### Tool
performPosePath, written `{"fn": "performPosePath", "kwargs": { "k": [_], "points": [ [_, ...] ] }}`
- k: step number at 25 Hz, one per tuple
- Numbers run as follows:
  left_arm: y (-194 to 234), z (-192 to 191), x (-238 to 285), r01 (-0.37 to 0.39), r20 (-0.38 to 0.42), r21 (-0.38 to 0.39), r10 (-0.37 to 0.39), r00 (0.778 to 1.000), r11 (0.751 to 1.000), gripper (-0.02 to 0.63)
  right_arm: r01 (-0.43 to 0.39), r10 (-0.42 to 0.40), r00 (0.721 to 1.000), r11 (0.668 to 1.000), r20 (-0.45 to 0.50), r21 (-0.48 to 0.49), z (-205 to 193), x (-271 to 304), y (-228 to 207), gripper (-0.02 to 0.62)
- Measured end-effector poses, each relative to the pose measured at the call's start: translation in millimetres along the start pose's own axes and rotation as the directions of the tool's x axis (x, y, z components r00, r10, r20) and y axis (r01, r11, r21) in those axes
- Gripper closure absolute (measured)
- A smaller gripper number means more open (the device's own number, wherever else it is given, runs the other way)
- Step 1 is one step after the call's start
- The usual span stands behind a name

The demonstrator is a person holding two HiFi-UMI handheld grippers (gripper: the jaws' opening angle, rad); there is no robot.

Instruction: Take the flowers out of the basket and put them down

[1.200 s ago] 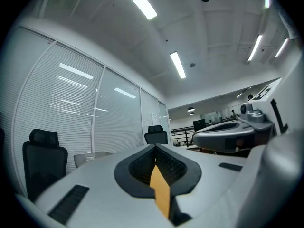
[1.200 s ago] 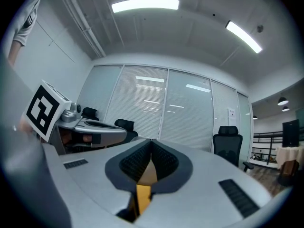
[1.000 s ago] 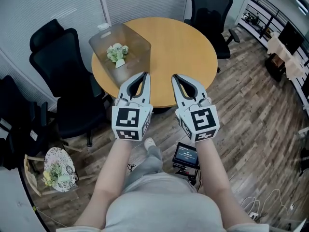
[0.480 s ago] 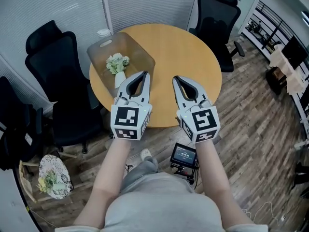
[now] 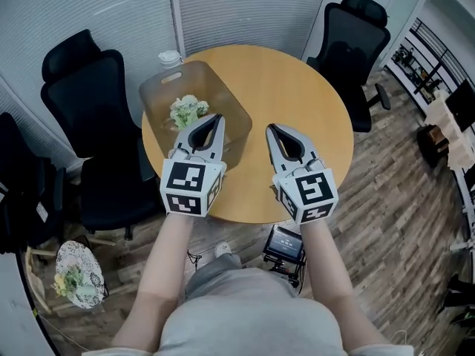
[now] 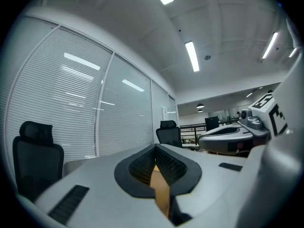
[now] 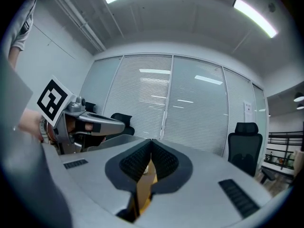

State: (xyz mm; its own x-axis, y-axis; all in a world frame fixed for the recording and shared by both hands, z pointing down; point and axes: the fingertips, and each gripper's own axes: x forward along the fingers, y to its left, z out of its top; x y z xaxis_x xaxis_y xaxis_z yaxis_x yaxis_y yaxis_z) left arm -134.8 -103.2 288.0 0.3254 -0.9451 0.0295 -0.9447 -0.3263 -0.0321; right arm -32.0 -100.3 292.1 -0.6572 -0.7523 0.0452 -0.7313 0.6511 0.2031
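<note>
Head view and both gripper views, at the approach to the round wooden table (image 5: 297, 87). We see the flowers (image 5: 187, 110), a small pale green and white bunch, lying inside the translucent basket (image 5: 159, 95). It stands on the table's left part beside a black office chair (image 5: 89, 87), so nothing has been lifted out yet. The left gripper (image 5: 218, 117) is held level with its tips meeting and nothing between them. Its own view confirms this, with the ribbed pads (image 6: 164, 163) pressed together and only a sliver of tabletop showing below. The right gripper (image 5: 271, 127) is held the same way over the table's near edge, its jaws likewise together and empty in its own view (image 7: 151, 141). We judge that both are carried side by side and closed because the person is only coming up to the table, not reaching. The left gripper lies nearer the basket and looks the likelier one to go in, though it must first spread its jaws and tip down over the open top. The basket's tall walls explain why a level approach cannot reach the bunch.
</note>
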Motion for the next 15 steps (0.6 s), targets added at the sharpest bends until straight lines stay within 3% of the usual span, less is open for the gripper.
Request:
{"fn": "performPosePath", "kwargs": {
  "k": [3, 15],
  "points": [
    [14, 0, 9, -0.006, -0.019, 0.013, 0.006, 1.0, 1.0, 0.601, -0.016, 0.016, 1.0, 1.0, -0.002, 0.005, -4, 17, -4, 0.571],
    [61, 8, 40, 0.056, -0.099, -0.086, -0.064, 0.993, 0.995, 0.601, -0.032, 0.033, 0.999, 0.997, -0.012, 0.07, -21, 69, -14, 0.571]
  ]
}}
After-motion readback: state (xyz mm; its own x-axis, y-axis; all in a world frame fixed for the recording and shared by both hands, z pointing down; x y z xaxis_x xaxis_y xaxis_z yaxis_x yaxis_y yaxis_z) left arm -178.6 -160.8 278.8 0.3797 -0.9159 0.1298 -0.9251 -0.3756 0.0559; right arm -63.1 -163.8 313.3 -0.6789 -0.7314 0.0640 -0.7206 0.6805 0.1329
